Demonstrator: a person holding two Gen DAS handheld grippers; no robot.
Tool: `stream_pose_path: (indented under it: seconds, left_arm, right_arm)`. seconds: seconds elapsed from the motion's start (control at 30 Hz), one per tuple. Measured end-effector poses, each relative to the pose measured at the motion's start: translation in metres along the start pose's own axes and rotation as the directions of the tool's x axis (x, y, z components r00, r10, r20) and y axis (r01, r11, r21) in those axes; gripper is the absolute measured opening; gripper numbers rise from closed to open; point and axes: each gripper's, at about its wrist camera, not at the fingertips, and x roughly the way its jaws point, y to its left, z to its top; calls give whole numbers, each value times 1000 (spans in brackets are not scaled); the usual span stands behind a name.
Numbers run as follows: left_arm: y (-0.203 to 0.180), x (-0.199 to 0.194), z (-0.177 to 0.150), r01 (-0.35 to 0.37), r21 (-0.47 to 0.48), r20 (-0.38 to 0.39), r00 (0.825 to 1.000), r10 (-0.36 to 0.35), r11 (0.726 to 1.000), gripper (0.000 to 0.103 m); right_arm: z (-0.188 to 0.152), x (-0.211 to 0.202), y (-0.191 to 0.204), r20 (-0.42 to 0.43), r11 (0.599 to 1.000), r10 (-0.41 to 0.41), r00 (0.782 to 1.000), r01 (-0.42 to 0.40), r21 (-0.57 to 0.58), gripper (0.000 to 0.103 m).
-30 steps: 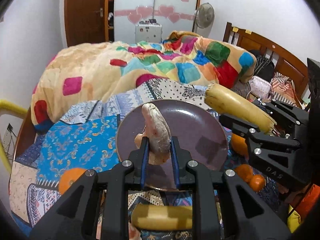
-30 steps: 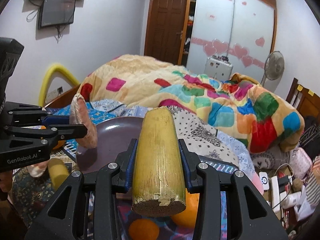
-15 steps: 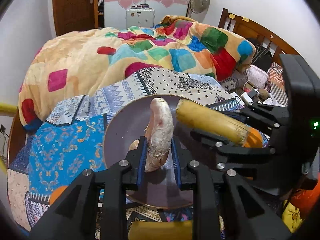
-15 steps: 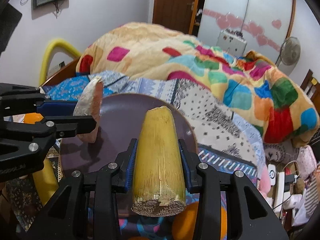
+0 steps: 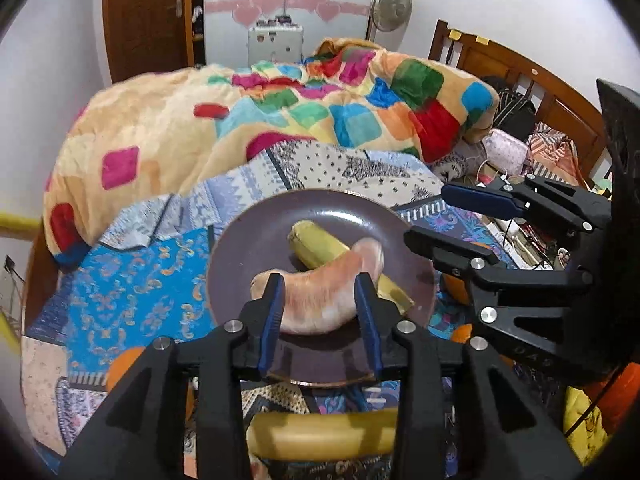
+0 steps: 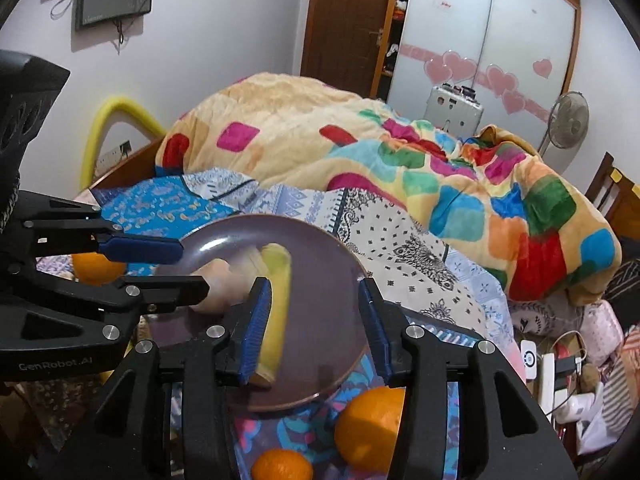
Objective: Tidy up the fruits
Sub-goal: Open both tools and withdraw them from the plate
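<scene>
Big change from half a second ago: both held fruits now down on the purple plate point(image 5: 248, 256), in the middle of the frame.

Left gripper point(image 5: 319, 284): jaws spread wide, one on each side of the pink curved fruit point(image 5: 320, 304). No squeeze any more, it seems. Before, stood up in the jaws; now lies flat across the plate.

Right gripper point(image 6: 314, 286): jaws let go too, wide apart, nothing between them. Yellow piece point(image 5: 320, 244) now rests on the plate, just behind the pink fruit and touching it. A bit blurry in the right view, so maybe not quite settled.

Means two fruits put away, and both grippers free for more.

Still off the plate, on the bed cloth: one more yellow piece point(image 5: 320, 436) at the bottom of the left view, two oranges point(image 6: 368, 420) at the bottom of the right view, and another orange point(image 6: 98, 266) at the left edge. Probably next: back off slowly, without bumping the plate, then on to one of those.
</scene>
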Motion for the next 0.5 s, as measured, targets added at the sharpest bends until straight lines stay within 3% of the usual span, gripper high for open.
stream_pose_path:
  seconds: [0.3,0.5]
  left_arm:
    - [-5,-57,-17,-59,-16,82,995,60,998,48]
    - [3,-83,-40,-100,-44,92,990,103,994,54]
  right_arm:
    - [-10,-42,6,62,1000,-9,998,8,11,46]
    - [-19,-62,16,89,1000,17,996,-18,10,47]
